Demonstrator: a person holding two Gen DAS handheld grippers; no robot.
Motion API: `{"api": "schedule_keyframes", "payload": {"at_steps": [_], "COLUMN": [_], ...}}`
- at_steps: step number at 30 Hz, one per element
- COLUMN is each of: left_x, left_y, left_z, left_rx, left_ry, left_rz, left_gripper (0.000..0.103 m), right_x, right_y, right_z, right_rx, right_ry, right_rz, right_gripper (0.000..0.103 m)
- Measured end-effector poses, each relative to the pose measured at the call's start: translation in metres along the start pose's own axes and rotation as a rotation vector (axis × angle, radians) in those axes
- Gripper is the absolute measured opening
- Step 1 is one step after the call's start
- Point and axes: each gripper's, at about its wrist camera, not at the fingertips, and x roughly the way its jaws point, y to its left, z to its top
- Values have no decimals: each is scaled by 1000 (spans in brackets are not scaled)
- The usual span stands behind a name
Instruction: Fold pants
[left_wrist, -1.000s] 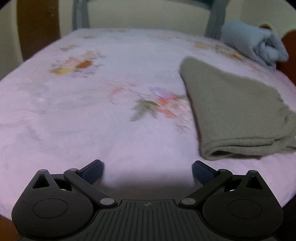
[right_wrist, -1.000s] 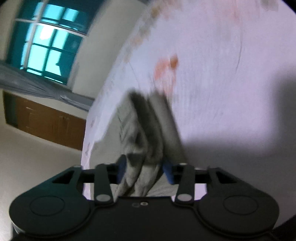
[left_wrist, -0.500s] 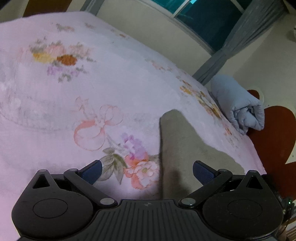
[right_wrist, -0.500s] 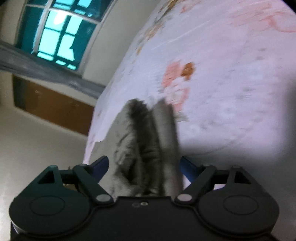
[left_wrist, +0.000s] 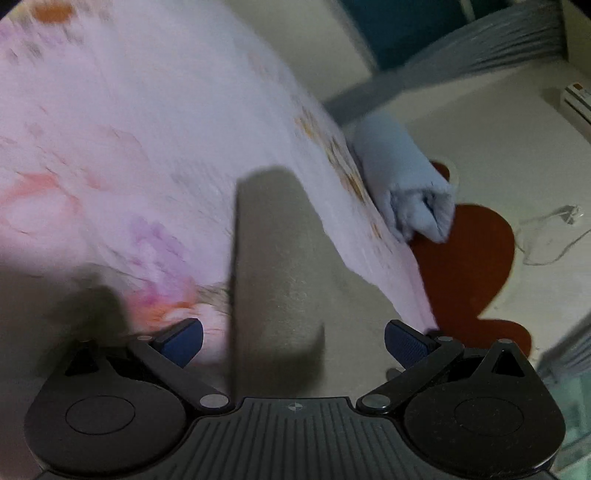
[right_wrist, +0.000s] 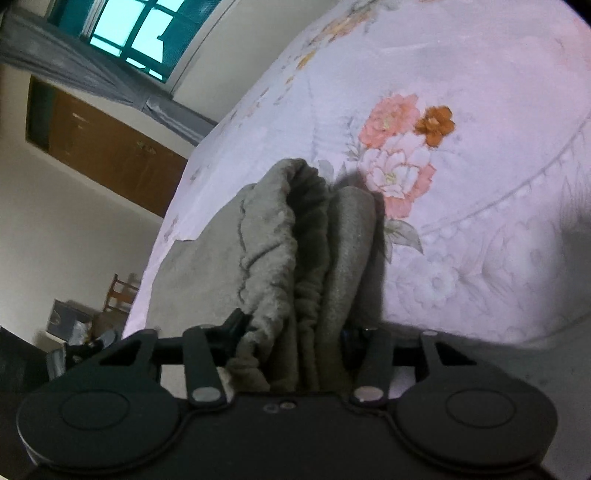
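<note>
The folded grey-olive pants (left_wrist: 273, 258) lie on the pink floral bedsheet (left_wrist: 129, 129). My left gripper (left_wrist: 293, 341) is open, its blue-padded fingers on either side of the pants' folded edge, and grips nothing. In the right wrist view the pants' bunched elastic waistband (right_wrist: 306, 258) stands between my right gripper's fingers. My right gripper (right_wrist: 295, 332) is shut on that bunched cloth near the bed's edge.
A rolled light-blue blanket (left_wrist: 402, 177) lies at the bed's far edge beside a red-brown headboard (left_wrist: 469, 258). A window (right_wrist: 136, 33), grey curtain (right_wrist: 92, 74) and wooden cabinet (right_wrist: 107, 155) stand beyond the bed.
My left gripper has swung right and closed in over the pants' folded edge. My right gripper opened half a second ago and has shut again on the waistband.
</note>
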Motion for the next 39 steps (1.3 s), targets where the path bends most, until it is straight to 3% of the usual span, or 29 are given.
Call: {"api": "schedule_keyframes", "payload": {"at_steps": [4, 5, 6, 7, 13, 19, 24, 31, 36, 38, 39], "left_x": [21, 24, 29, 34, 29, 11, 5, 32, 76, 94, 99], "left_y": [-2, -3, -4, -3, -1, -23, -33, -17, 26, 46, 54], "left_z": [5, 4, 4, 2, -1, 10, 60, 166, 215, 222, 220], "left_rx": [26, 34, 39, 39, 22, 71, 97, 103, 98, 84, 85], "left_ry": [32, 37, 55, 71, 34, -19, -85, -150, -139, -130, -138], "left_rz": [6, -10, 1, 58, 15, -15, -22, 4, 85, 121, 108], "left_gripper": [101, 93, 52, 38, 25, 24, 24, 24, 24, 34, 43], "right_x": [1, 1, 1, -1, -7, -18, 1, 72, 139, 167, 182], "right_y": [-4, -5, -6, -7, 6, 41, 67, 95, 89, 71, 57], "right_z": [0, 1, 1, -1, 0, 16, 59, 135, 176, 182, 183], "right_rx": [9, 15, 23, 25, -50, -131, -182, -223, -221, -207, -162], "right_ry": [4, 3, -1, -3, -13, -53, -66, -71, -39, -15, 14], "right_rz": [19, 23, 24, 24, 3, 46, 73, 114, 96, 49, 4], "right_gripper": [42, 43, 43, 43, 38, 36, 36, 36, 36, 39, 48]}}
